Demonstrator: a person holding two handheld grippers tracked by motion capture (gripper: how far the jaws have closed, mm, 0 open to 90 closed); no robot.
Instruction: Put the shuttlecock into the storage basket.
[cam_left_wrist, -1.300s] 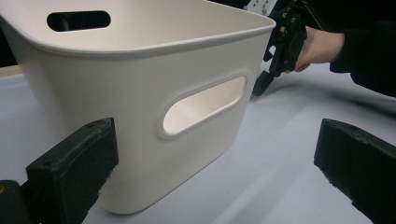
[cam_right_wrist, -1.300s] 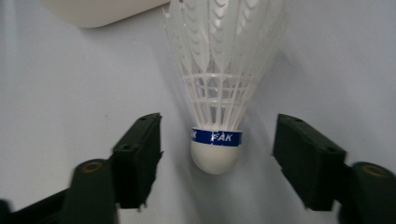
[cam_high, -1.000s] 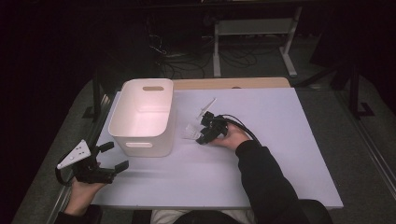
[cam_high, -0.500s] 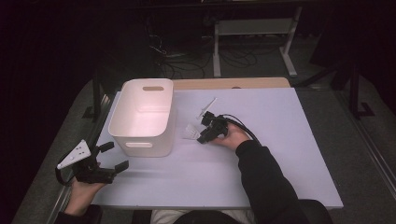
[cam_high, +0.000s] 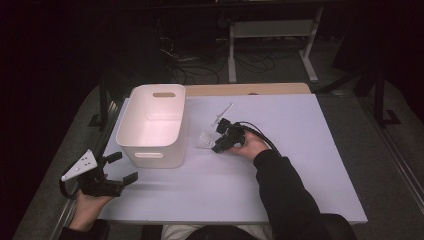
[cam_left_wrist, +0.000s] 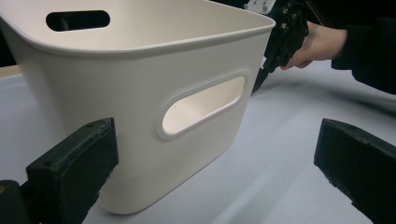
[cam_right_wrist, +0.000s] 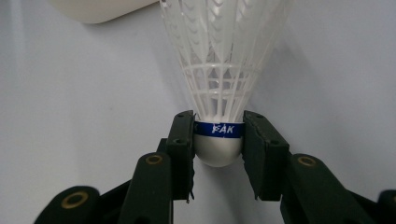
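A: Closing over the last moment, the right gripper (cam_right_wrist: 218, 140) now pinches the shuttlecock (cam_right_wrist: 219, 79) by its white cork, low over the table (cam_high: 300, 150).

B: And outward?

A: Just left, the white bin (cam_high: 152, 125); the left gripper (cam_high: 119, 167) rests spread before it.

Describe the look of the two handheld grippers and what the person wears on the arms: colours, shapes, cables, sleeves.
Both grippers are black. The left gripper carries a pale grey three-cornered plate on top, and its jaws end in blocky, matte black pads. The right gripper trails black cables; brass-coloured rivets show on its jaw arms. The right arm wears a black long sleeve.
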